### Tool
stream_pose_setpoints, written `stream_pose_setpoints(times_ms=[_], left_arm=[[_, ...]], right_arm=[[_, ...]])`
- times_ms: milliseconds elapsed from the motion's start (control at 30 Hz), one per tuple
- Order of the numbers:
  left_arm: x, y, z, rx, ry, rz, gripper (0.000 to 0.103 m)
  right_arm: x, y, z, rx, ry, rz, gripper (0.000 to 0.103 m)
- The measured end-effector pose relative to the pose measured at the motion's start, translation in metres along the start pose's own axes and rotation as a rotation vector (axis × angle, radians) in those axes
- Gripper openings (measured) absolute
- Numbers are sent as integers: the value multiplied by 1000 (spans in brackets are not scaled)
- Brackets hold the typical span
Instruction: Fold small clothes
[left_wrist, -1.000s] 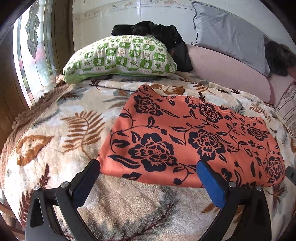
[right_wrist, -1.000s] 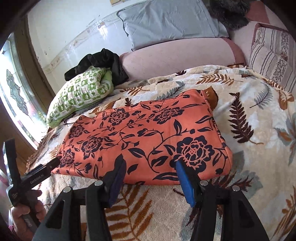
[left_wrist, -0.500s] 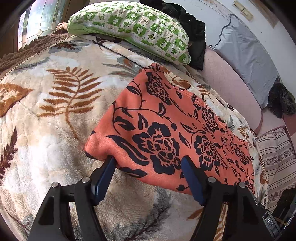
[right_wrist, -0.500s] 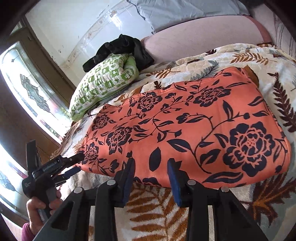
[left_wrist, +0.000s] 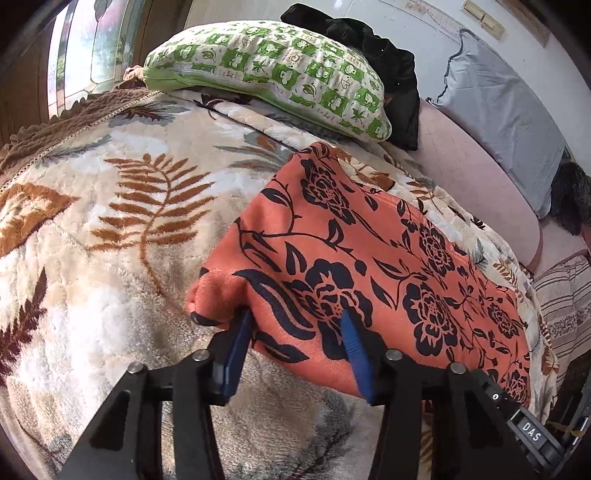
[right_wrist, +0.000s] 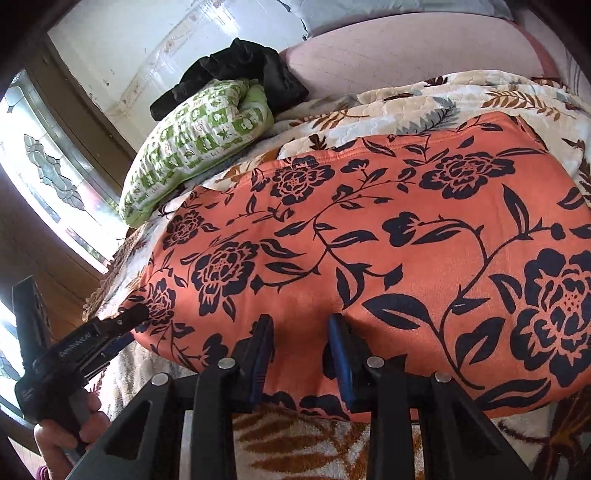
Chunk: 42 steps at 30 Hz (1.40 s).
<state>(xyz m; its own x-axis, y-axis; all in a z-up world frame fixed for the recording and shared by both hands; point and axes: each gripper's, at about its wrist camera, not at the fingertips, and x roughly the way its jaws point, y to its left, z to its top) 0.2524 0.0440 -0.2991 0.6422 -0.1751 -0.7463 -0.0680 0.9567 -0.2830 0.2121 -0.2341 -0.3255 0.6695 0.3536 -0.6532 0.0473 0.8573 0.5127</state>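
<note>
From the left wrist camera, the orange garment printed with black flowers (left_wrist: 369, 266) lies spread on a plush cream blanket with brown fern leaves (left_wrist: 110, 229), its near left corner bunched up between the blue pads of the left gripper (left_wrist: 295, 332). The jaws are closing on that corner; the left pad (left_wrist: 238, 343) is tucked under the fold, so how firmly it presses cannot be made out. Beyond sit a green-and-white patchwork pillow (left_wrist: 273, 70), a heap of black cloth (left_wrist: 384, 70) partly hidden behind it, and a grey pillow (left_wrist: 506, 110) leaning on a pink headboard (left_wrist: 476, 177). The frame's right edge cuts off a striped cushion (left_wrist: 561, 295).

From the right wrist camera, the right gripper (right_wrist: 301, 345) straddles the garment's near hem, jaws closing, cloth puckered between the pads (the contact itself is shadowed). The garment's far right side runs out of frame. At lower left a hand (right_wrist: 66, 435), only partly visible, holds the other gripper, whose tip meets the garment's left corner.
</note>
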Motion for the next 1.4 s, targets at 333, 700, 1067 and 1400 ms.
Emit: stream_pose_setpoints(times_ms=[333, 700, 1067, 1400], left_arm=[[9, -11, -3, 37, 23, 4, 85], [4, -6, 2, 36, -67, 35, 24], [10, -2, 7, -18, -67, -22, 23], [15, -14, 8, 13, -78, -29, 43]], right_arm=[[1, -8, 0, 41, -13, -17, 34], [-3, -2, -7, -4, 19, -47, 25], [-17, 22, -8, -86, -79, -1, 21], [11, 8, -13, -31, 24, 3, 20]])
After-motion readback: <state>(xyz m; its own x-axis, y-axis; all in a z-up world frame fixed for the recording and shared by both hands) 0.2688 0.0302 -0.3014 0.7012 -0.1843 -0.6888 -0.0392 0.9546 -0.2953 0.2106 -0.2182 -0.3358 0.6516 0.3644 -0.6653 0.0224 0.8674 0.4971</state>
